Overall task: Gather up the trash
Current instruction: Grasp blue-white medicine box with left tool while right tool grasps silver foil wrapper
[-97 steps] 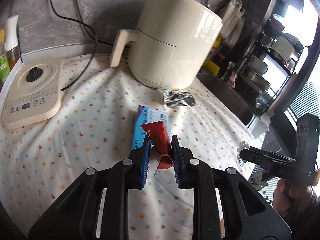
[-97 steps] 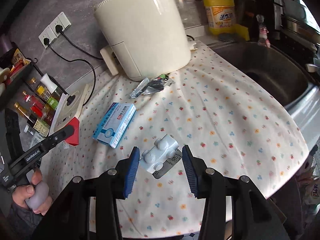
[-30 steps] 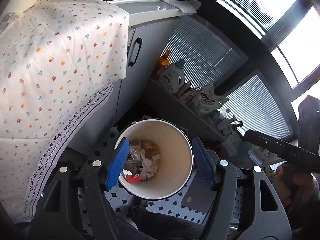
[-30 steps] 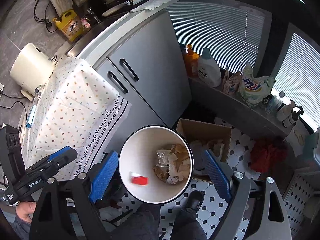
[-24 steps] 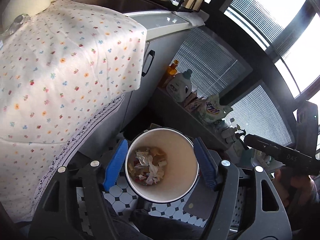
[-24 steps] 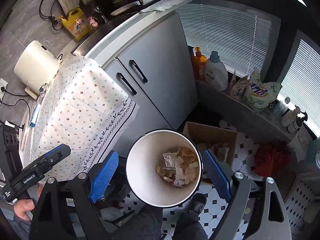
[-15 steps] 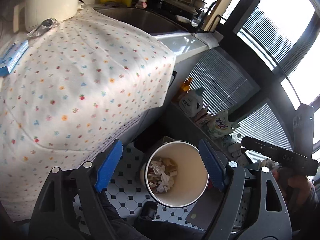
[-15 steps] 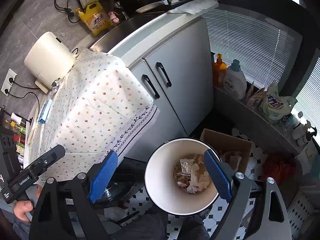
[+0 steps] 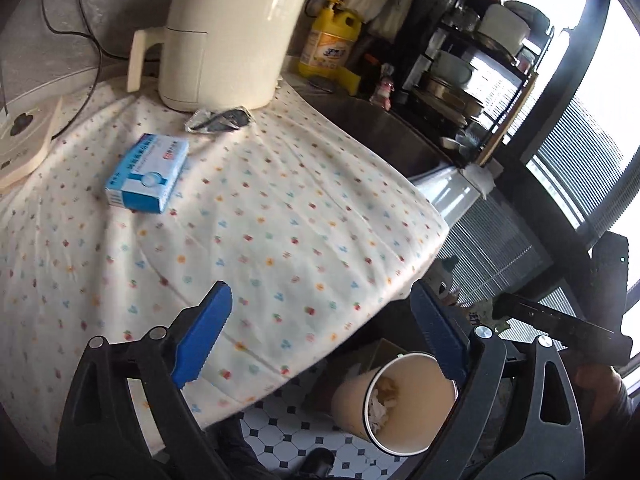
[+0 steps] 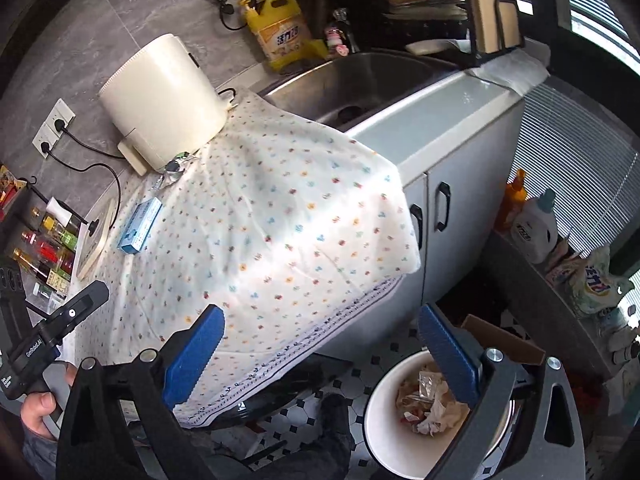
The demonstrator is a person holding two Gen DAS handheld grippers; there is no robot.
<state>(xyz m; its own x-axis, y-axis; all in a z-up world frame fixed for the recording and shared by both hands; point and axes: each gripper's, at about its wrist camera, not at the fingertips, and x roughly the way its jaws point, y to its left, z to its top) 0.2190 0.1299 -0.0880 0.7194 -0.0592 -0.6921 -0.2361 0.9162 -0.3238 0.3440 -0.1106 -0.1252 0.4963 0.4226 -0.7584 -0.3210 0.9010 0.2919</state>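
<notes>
Blue medicine box (image 9: 147, 173) and crumpled foil wrapper (image 9: 219, 119) lying on the floral-cloth surface (image 9: 280, 232), wrapper just beside the cream air fryer (image 9: 230, 32): trash not yet collected. Left claw (image 9: 320, 340) and right claw (image 10: 320, 352) both opening wide, gripping nothing, hanging over the cloth edge near the white trash bin (image 10: 384, 432) on the floor. Sitting beyond the cloth: sink (image 10: 360, 80), yellow detergent bottle (image 9: 330, 36). Nothing blocking either piece.

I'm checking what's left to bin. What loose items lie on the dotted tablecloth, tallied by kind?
Blue and white carton: 1
Crumpled silvery wrapper: 1
Total: 2
Both grippers are empty, jaws opening: left gripper, right gripper.
</notes>
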